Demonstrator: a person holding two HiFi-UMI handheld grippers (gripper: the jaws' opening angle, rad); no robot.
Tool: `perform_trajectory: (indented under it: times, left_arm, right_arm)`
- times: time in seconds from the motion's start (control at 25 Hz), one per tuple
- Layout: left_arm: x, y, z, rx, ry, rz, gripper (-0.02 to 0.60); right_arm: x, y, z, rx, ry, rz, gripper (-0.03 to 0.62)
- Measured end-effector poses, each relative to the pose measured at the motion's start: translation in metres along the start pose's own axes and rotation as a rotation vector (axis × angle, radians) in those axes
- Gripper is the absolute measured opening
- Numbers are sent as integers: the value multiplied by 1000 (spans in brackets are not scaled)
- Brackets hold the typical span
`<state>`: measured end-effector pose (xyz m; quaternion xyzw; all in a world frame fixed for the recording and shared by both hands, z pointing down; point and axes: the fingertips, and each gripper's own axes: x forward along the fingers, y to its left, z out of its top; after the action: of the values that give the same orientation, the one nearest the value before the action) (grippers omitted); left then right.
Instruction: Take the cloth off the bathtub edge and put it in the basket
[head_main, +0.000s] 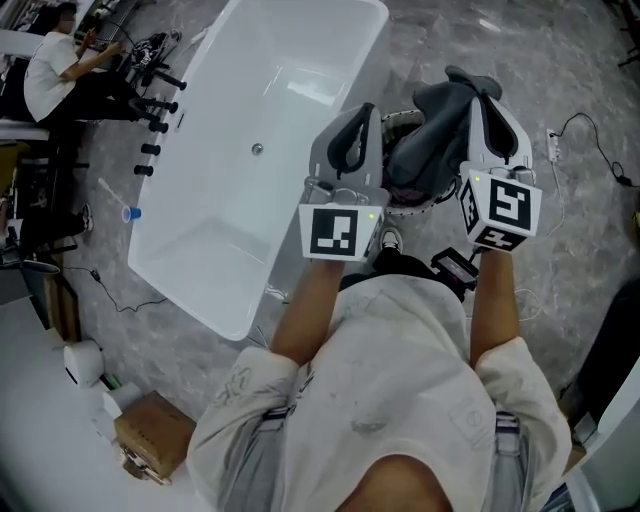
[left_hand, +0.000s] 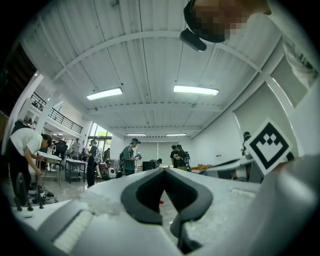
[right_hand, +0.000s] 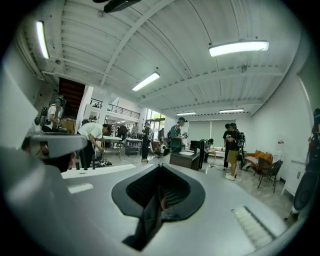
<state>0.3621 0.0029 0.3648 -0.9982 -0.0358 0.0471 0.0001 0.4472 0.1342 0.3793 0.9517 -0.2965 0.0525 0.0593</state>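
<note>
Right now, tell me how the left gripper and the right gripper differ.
The right gripper is clamped on the dark grey cloth, with a strip of it hanging between its jaws. The left gripper has nothing between its jaws. In the head view the left gripper is on the bathtub side of the basket, and the right gripper is on the other side. Both have their jaws closed.

We see the left gripper with its white fingers met at the tips. Their dark pads curve round an opening that holds nothing; only pale floor shows through it. Beyond the fingertips, people stand in a bright hall. Left of the fingers, a person bends over a table. Right of the fingers sits a marker cube. Above them, ceiling lights glow.
</note>
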Motion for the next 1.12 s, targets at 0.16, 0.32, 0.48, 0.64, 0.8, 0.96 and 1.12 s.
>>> perform_trajectory:
  times: [0.16, 0.32, 0.48, 0.64, 0.8, 0.96, 1.12]
  left_arm:
    - [-5, -1, -5, -13, 1, 3, 0]
    - [-8, 0, -13, -17, 13, 12, 0]
    - [-8, 2, -14, -19, 19, 19, 0]
    - [-11, 6, -15, -10, 11, 31, 0]
    - [-15, 8, -13, 0, 1, 38, 0]
    - [-18, 5, -7, 13, -19, 35, 0]
    - [-19, -2, -6, 15, -21, 28, 0]
  right_arm:
    - [7, 15, -50, 12, 103, 33, 17]
    - [15, 26, -105, 28, 219, 66, 17]
    - [26, 31, -147, 17, 321, 93, 17]
    - [38, 42, -183, 14, 389, 149, 18]
    - [41, 52, -231, 8, 491, 183, 18]
    - [46, 63, -278, 47, 627, 224, 18]
    - [53, 68, -316, 24, 737, 281, 18]
